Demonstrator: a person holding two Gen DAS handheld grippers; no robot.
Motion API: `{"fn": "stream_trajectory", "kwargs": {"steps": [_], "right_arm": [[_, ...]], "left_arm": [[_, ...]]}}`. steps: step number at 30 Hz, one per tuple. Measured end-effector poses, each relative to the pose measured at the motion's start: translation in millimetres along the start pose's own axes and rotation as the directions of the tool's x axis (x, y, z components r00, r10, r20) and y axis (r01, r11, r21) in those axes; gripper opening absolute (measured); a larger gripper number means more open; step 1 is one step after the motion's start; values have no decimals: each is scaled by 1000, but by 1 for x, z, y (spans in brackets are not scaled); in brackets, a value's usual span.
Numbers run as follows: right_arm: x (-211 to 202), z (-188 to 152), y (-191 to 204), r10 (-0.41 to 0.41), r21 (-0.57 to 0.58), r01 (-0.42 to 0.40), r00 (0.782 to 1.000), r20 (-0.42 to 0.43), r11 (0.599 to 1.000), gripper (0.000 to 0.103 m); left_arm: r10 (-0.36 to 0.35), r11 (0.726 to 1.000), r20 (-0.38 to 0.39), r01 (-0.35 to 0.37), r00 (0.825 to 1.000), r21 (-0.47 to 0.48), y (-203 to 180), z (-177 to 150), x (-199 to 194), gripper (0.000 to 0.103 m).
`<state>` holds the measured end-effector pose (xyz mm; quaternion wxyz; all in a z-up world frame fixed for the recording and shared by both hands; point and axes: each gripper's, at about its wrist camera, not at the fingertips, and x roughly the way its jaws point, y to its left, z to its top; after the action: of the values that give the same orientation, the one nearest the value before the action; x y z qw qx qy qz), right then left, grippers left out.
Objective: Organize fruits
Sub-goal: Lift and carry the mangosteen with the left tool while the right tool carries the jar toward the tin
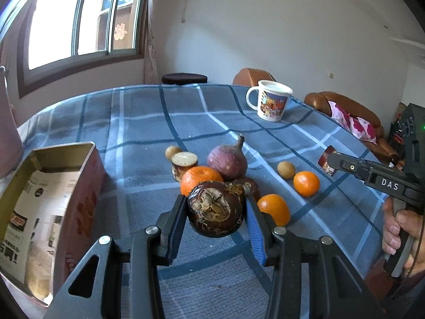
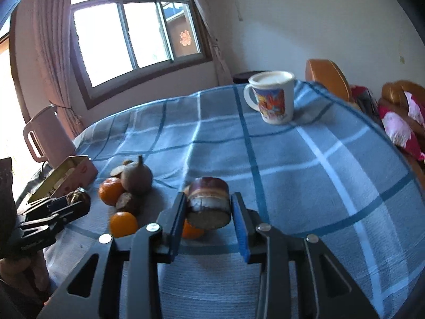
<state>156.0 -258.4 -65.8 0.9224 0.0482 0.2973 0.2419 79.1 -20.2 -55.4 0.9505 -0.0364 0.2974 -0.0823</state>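
Note:
My left gripper (image 1: 216,202) is shut on a dark brown water chestnut (image 1: 215,210), lifted just above the fruit pile. My right gripper (image 2: 209,200) is shut on a short cut piece of purple sugarcane (image 2: 208,204), held above the checked cloth. In the left wrist view the right gripper (image 1: 332,160) shows at the right edge with the sugarcane piece (image 1: 327,162) at its tip. The pile holds oranges (image 1: 200,179) (image 1: 306,183) (image 1: 275,208), a purple bulb-shaped fruit (image 1: 227,160), two longans (image 1: 286,170) (image 1: 172,152), another sugarcane piece (image 1: 184,163) and another water chestnut (image 1: 251,186).
An open tin box (image 1: 87,175) lined with printed paper stands at the left of the table. A white printed mug (image 1: 271,103) stands near the far edge. A pink kettle (image 2: 47,138) stands behind the box. Sofas lie beyond the table's right edge.

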Motion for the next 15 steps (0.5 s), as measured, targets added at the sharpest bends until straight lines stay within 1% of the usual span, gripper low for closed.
{"fn": "stream_trajectory", "kwargs": {"steps": [7,15], "right_arm": [[-6,5,31,37,-62,-34,999,40,997,37],[-11,9,68,99,-138,-87,992,79,987,37]], "left_arm": [[31,1000,40,-31,999,-2,6,3,-11,45],[64,998,81,-64,995,-8,10,6,-21,45]]}}
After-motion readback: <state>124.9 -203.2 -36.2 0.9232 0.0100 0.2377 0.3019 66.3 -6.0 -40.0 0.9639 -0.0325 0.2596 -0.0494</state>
